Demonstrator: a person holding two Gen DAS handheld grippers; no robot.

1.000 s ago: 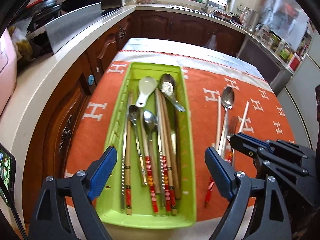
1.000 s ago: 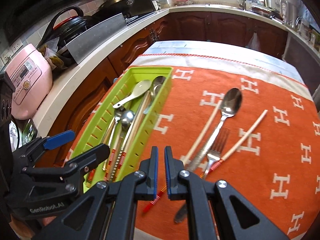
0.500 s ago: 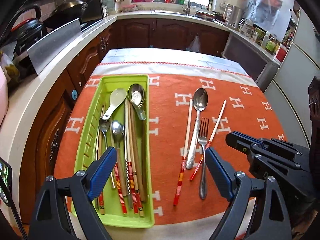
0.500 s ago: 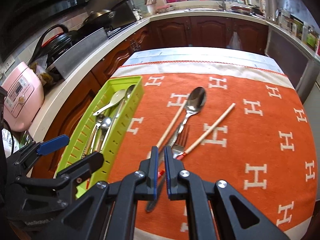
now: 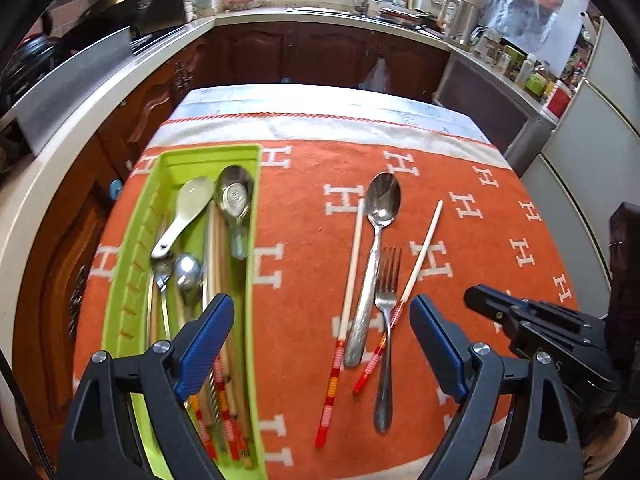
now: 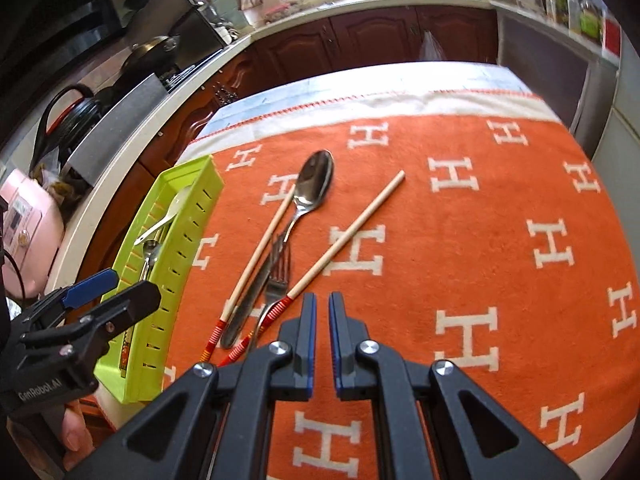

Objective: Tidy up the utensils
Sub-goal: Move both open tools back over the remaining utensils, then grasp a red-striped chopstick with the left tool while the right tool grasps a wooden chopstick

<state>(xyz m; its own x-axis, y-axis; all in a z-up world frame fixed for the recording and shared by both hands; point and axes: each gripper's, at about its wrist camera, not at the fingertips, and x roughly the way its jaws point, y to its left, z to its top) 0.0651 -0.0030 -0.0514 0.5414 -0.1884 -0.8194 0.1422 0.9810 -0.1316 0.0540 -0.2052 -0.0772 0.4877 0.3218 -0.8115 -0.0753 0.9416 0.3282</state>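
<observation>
Your left gripper [image 5: 322,332] gapes wide over the fork [image 5: 386,312] — empty; your right gripper [image 6: 322,308] is pinched together, gripping nothing.

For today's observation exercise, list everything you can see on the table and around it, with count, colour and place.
Tray: one, lime green, left on the cloth, holding spoons and chopsticks.
Cloth: one, orange with white H marks, covering the table.
Chopsticks: two, pale with red-striped ends, loose on the cloth.
Spoon: one, steel, between them.
Fork: one, steel, beside the spoon, crossing one chopstick.
Rice cooker: one, pink, on the counter.
Left gripper: black, blue fingers open.
Right gripper: black, blue fingers shut, empty.
</observation>
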